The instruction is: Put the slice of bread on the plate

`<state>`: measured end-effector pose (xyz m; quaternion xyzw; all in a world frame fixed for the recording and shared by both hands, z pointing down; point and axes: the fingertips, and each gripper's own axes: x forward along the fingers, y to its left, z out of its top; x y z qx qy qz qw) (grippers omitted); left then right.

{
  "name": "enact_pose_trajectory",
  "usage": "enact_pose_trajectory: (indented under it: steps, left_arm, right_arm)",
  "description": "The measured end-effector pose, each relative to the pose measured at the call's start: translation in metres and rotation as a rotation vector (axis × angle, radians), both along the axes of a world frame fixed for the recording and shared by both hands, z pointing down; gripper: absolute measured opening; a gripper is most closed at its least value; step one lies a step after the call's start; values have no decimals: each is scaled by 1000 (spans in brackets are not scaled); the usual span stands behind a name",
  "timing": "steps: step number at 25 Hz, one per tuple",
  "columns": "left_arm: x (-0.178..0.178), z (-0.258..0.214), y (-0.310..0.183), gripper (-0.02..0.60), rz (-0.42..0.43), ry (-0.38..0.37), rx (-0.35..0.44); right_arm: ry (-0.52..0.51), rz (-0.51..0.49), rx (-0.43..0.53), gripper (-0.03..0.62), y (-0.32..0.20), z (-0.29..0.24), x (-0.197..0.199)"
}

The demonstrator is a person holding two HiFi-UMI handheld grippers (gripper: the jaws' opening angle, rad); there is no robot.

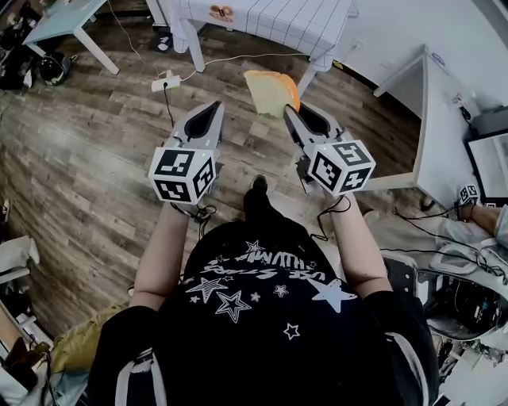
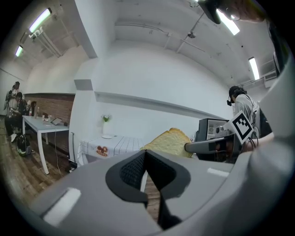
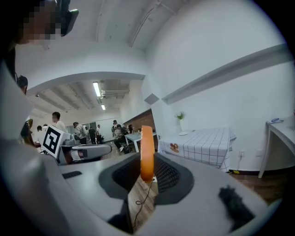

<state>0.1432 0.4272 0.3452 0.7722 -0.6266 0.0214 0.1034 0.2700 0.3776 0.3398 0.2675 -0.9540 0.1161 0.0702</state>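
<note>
Two big things first: wood floor (image 1: 95,135) under me, and the table (image 1: 262,24) with the checked cloth ahead, well apart from where I stand. I'm short of the target surface, so this reads as the carry stage, not the set-down.

Right gripper (image 1: 290,112) is clamped on the slice of bread (image 1: 268,91). The pads press the two flat faces near its lower edge, so the slice stands on edge, crust toward the camera in the right gripper view. Gripping the faces makes sense: more contact area, and less chance of tearing than pinching the crust. The bread hangs in the air over the floor, between the two grippers and slightly ahead of them, touching nothing else.

Left gripper (image 1: 214,107) has its jaws together with nothing between them. It's idle alongside, I'd say because this is a one-hand job.

Both tools sit close to level, which holds the slice upright in transit.

Plate (image 2: 107,136): a small white disc on the table beside a little vase (image 2: 106,120), as best I can tell at this range. Next, I judge: close the gap, then tip the slice flat over it.
</note>
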Motion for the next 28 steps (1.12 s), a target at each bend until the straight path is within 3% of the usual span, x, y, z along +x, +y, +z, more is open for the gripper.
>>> enact_pose_trajectory:
  steps: [7, 13, 28]
  left_arm:
    - [-4, -2, -20, 9, -8, 8, -2]
    - [-10, 21, -43, 9, -4, 40, -49]
    - [-37, 16, -153, 9, -50, 9, -57]
  right_arm:
    - [5, -1, -7, 92, -22, 1, -3]
    - [8, 12, -11, 92, -47, 15, -8]
    - [-39, 7, -25, 92, -173, 13, -18]
